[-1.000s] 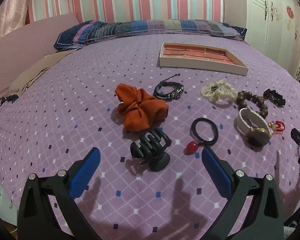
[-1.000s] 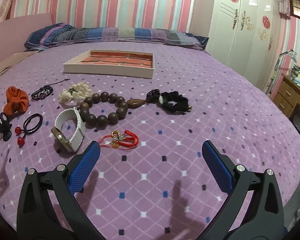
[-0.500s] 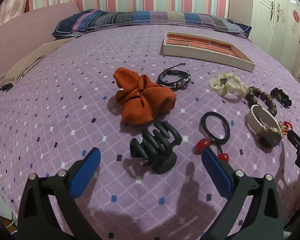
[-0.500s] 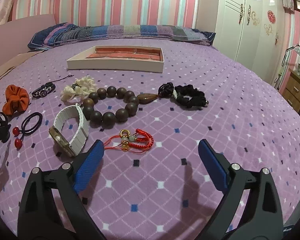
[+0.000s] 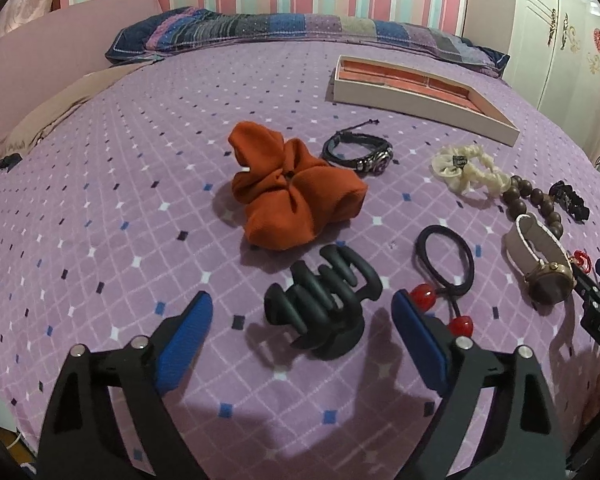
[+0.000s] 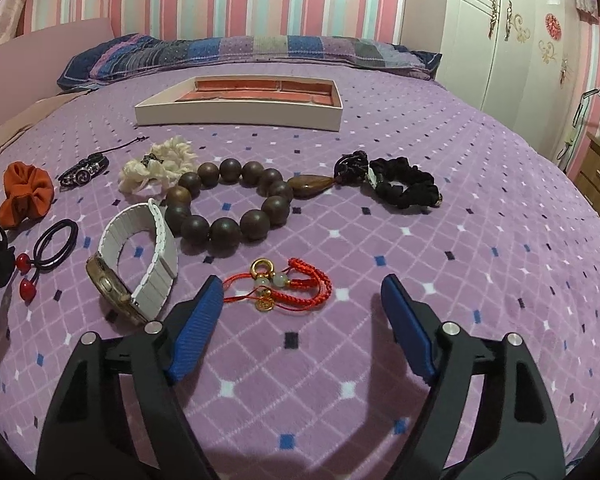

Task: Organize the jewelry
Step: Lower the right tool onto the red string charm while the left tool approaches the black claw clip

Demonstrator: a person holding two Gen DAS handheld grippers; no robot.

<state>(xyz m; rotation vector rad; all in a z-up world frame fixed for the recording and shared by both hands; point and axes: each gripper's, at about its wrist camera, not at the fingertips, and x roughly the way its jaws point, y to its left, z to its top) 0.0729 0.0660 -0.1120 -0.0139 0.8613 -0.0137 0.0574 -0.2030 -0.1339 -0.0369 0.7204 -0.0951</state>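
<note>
Progress at this moment: nothing is sorted yet.

Left wrist view. Every piece lies loose on the purple diamond-patterned bedspread (image 5: 100, 208), and the shallow cream tray with red-lined compartments (image 5: 404, 98) sits far up the bed with no item visible in it. The left gripper (image 5: 302, 314) has just been narrowing its jaws, yet they stand spread; the black plastic claw hair clip (image 5: 320, 300) lies between the blue pads without touching either. Beyond it rest the orange fabric scrunchie (image 5: 296, 196) and the black braided leather bracelet (image 5: 358, 152). To the right lie the black elastic hair tie with red beads (image 5: 446, 264), the cream ruffled scrunchie (image 5: 468, 168) and the white-strapped wristwatch (image 5: 540, 256).

Right wrist view. The right gripper (image 6: 302, 304) has likewise been closing, its jaws apart and holding nothing; the red knotted cord charm with gold ring and pale beads (image 6: 284, 286) lies just ahead of them, nearer the left pad. Further off are the dark wooden bead bracelet (image 6: 228, 204) and the black ruffled scrunchie (image 6: 404, 188). The tray's red interior looks bare from here too, though its near wall hides part of the floor.

Judgement: the task stands at its first pick-ups, clip and charm the likely targets, and all pieces remain to be carried to the tray.
</note>
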